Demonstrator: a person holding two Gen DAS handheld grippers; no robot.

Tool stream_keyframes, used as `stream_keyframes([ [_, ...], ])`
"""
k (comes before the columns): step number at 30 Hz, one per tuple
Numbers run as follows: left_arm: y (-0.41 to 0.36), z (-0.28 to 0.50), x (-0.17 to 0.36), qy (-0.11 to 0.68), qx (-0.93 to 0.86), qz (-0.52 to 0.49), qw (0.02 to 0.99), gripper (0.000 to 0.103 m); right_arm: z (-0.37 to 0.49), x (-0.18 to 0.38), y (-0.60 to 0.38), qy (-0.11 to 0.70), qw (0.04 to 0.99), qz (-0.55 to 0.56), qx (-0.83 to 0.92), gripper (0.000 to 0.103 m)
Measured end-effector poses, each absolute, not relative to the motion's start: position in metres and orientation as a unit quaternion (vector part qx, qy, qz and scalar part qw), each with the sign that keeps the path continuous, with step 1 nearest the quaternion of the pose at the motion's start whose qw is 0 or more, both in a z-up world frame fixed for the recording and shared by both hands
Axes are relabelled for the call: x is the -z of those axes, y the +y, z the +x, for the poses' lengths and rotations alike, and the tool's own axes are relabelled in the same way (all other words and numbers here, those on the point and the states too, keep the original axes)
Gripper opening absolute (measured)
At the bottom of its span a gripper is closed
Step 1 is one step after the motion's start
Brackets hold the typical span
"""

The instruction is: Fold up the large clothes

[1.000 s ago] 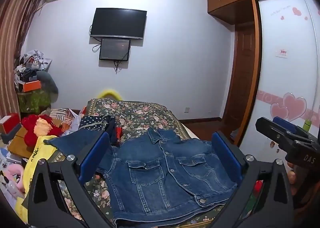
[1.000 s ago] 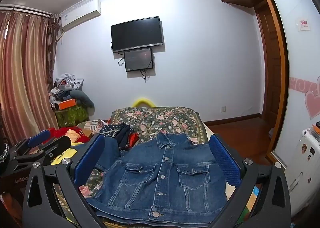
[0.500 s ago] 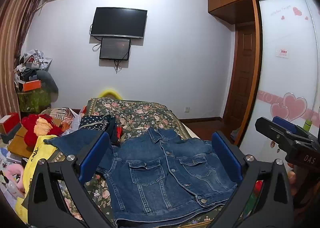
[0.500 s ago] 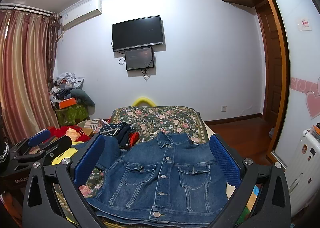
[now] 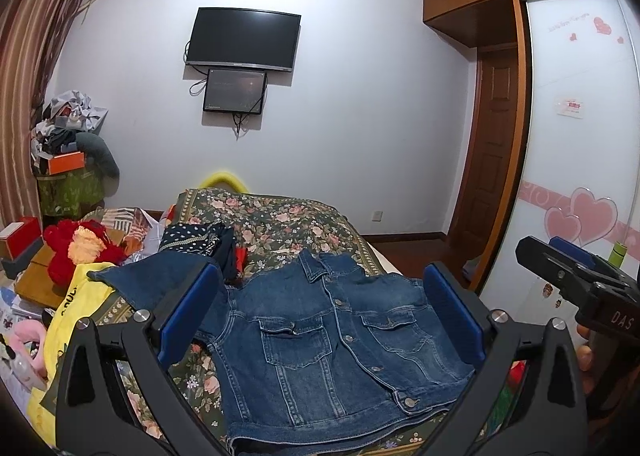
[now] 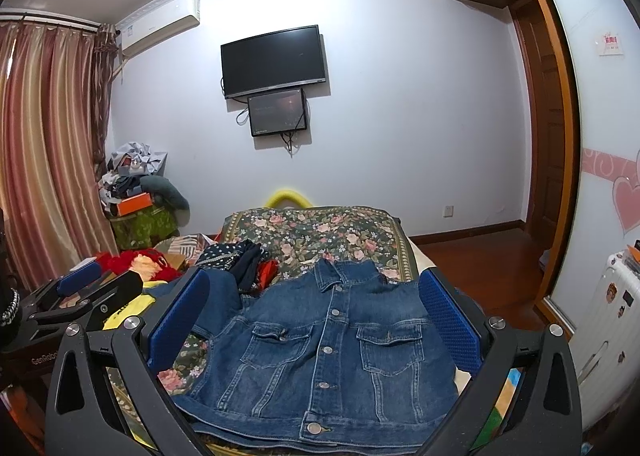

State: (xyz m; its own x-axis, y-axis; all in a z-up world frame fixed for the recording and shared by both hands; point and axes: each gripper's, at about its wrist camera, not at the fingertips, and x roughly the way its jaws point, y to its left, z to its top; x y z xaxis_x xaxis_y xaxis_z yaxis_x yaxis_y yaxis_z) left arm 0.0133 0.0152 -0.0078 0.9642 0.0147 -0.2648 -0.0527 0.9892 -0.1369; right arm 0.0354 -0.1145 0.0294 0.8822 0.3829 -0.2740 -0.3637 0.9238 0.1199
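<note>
On the floral-covered bed (image 6: 320,228) lies a buttoned blue denim jacket (image 6: 328,340), front up. Both the left claw (image 5: 320,320) and right claw (image 6: 316,320) hover above it, spread apart and empty. Denim looks heavy and stiff; the outstretched sleeve (image 5: 148,280) or hem corners seem the best holds.

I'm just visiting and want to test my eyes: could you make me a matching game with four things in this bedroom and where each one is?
Things:
1. denim jacket
2. television
3. air conditioner
4. orange box

Places:
A. high on the wall, beside the curtain
B. spread flat on the floral bedspread
C. in the corner clutter pile
D. wall-mounted above a smaller screen

Pairs: 1-B, 2-D, 3-A, 4-C
</note>
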Motion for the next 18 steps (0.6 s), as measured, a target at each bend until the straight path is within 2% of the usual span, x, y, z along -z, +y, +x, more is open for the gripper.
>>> stream_keyframes([
  [18,0.0181,0.0174,0.0079,0.136,-0.018,-0.075,0.988,0.103,0.0385,-0.0299,-0.1163,0.151,0.969,0.032,-0.191,0.103],
])
